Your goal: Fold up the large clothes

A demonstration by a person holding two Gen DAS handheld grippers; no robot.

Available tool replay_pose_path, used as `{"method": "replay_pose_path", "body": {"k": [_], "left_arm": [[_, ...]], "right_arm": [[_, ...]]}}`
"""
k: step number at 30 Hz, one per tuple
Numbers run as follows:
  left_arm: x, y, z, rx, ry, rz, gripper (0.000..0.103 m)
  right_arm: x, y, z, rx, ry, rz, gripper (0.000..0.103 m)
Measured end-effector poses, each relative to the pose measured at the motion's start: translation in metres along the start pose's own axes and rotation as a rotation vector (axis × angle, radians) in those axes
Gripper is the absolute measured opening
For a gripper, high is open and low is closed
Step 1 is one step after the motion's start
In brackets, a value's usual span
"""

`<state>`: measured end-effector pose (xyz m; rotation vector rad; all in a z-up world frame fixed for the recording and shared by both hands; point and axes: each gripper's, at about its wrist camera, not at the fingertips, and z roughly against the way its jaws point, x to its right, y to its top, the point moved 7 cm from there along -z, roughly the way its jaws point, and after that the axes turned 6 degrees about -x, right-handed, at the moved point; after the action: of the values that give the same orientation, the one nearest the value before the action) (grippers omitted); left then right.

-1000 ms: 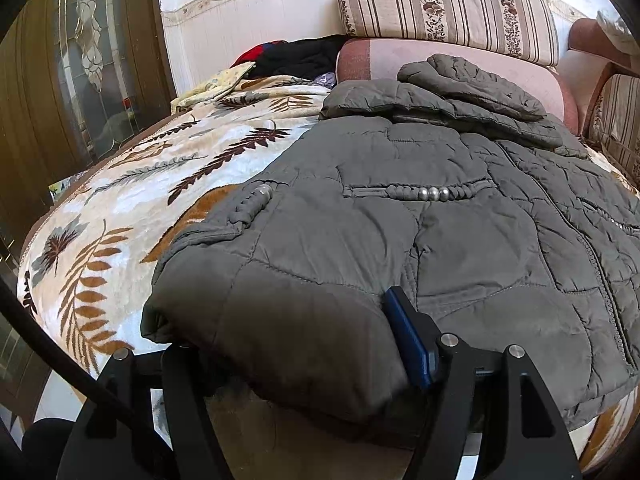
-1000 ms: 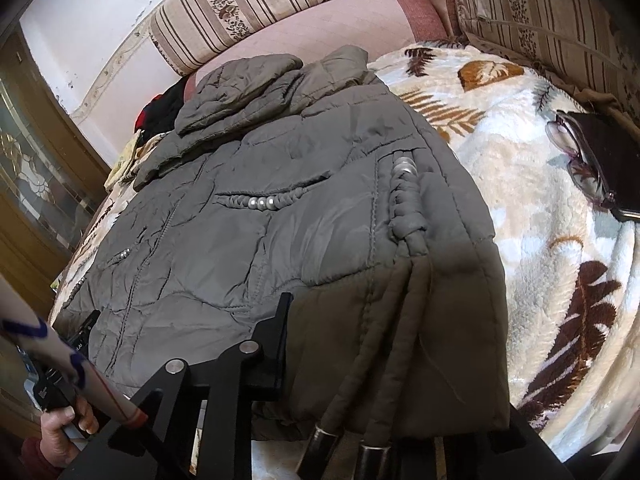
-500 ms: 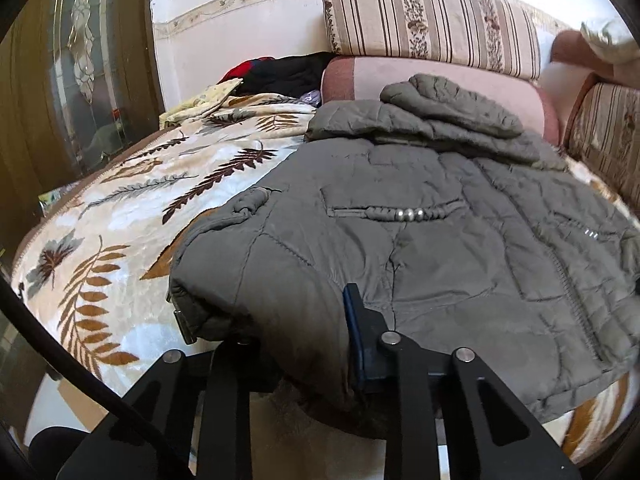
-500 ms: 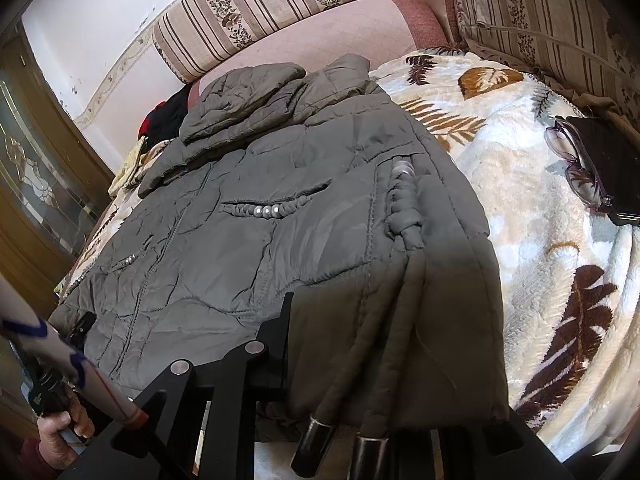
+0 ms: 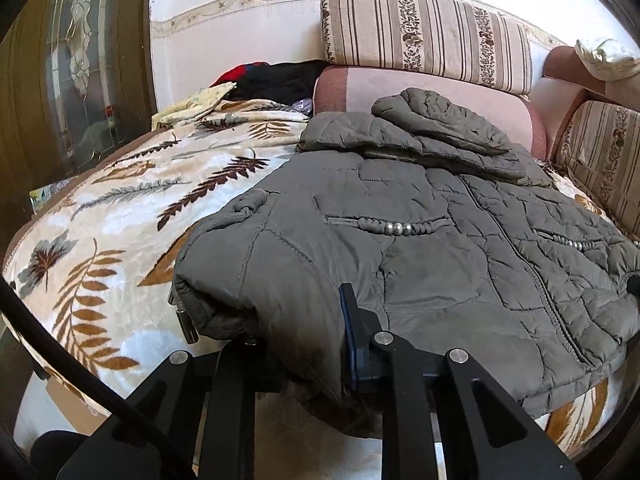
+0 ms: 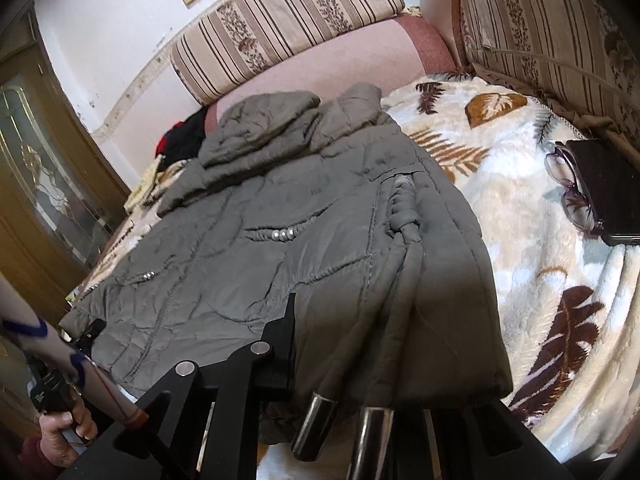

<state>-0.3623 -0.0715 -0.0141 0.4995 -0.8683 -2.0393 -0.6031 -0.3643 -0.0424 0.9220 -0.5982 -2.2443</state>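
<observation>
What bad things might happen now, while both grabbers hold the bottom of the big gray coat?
1. The puffy coat fills both jaws, so when lifted it may slip out of the left gripper or right gripper.
2. The glasses lie on the blanket beside the coat; a swinging fold might knock them.
3. The dangling cord tips might snag.

Both wrist cams sit low & close at jacket hem (L/R corners), facing sofa backrest.

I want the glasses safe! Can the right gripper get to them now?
Probably not: the right gripper looks busy holding the jacket hem, while the glasses lie apart on the blanket, off to its right.
</observation>
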Motion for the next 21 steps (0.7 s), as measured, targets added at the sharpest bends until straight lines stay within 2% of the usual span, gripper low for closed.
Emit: {"method": "replay_pose_path", "body": {"k": [7, 21], "left_arm": [[0.004, 0.005, 0.011, 0.017, -0.004, -0.016, 0.019], [-0.002, 0.013, 0.031, 0.024, -0.014, -0.036, 0.019]], "right_arm": [[-0.003, 0.003, 0.011, 0.030, 0.020, 0.007, 0.016], [-0.010, -0.007, 0.036, 0.022, 0.077, -0.010, 0.015]]}}
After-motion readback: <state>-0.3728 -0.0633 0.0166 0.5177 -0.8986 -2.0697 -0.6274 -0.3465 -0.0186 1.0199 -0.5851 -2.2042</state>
